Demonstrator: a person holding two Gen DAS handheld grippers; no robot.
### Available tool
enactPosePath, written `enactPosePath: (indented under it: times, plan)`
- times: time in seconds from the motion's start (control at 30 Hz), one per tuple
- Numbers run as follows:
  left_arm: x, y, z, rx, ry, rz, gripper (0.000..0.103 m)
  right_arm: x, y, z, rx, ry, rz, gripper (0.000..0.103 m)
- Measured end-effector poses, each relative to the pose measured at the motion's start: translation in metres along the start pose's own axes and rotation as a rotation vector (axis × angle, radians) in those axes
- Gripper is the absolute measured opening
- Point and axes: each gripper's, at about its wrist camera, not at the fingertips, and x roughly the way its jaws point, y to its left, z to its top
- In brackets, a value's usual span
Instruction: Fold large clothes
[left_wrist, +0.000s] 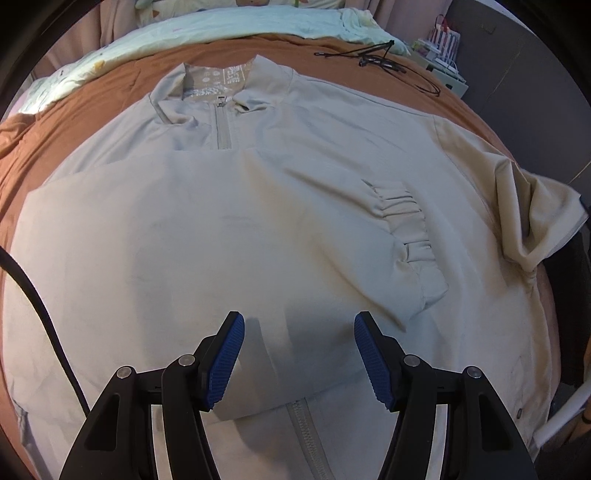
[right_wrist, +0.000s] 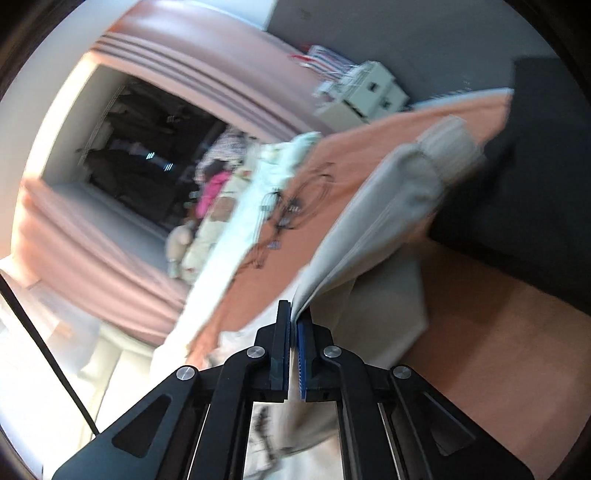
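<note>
A large light grey zip jacket (left_wrist: 295, 229) lies front-up on the orange bedsheet (left_wrist: 118, 85). Its left sleeve (left_wrist: 207, 251) is folded across the chest, with the ribbed cuff (left_wrist: 410, 229) toward the right. My left gripper (left_wrist: 299, 354) is open and empty, hovering just above the folded sleeve near the zipper (left_wrist: 306, 435). My right gripper (right_wrist: 294, 314) is shut on the jacket's other sleeve (right_wrist: 380, 218) and holds it lifted; its ribbed cuff (right_wrist: 448, 144) hangs at the far end. The right wrist view is blurred by motion.
A pale patterned blanket (left_wrist: 229, 26) lies along the far side of the bed. Black cables (left_wrist: 376, 59) lie on the sheet at the far right. A white box with cards (left_wrist: 443, 55) stands beyond the bed's right corner. Pink curtains (right_wrist: 92, 236) and a dark window (right_wrist: 147, 155) show in the right wrist view.
</note>
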Motion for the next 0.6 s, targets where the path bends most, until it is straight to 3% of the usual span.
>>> enactPosePath:
  times: [0.27,0.43,0.6]
  plan:
    - [-0.04,0.022,-0.013,-0.023,-0.049,-0.002,0.064,-0.016,0.081,-0.038,-0.145,0.049,0.156,0.0]
    - [-0.072,0.051,-0.026,-0.054,-0.079,0.016,0.064,-0.002,0.119,-0.068,-0.204,0.11,0.211,0.0]
    - [-0.099,0.086,-0.044,-0.09,-0.099,0.041,0.064,-0.007,0.117,-0.078,-0.255,0.191,0.224,0.0]
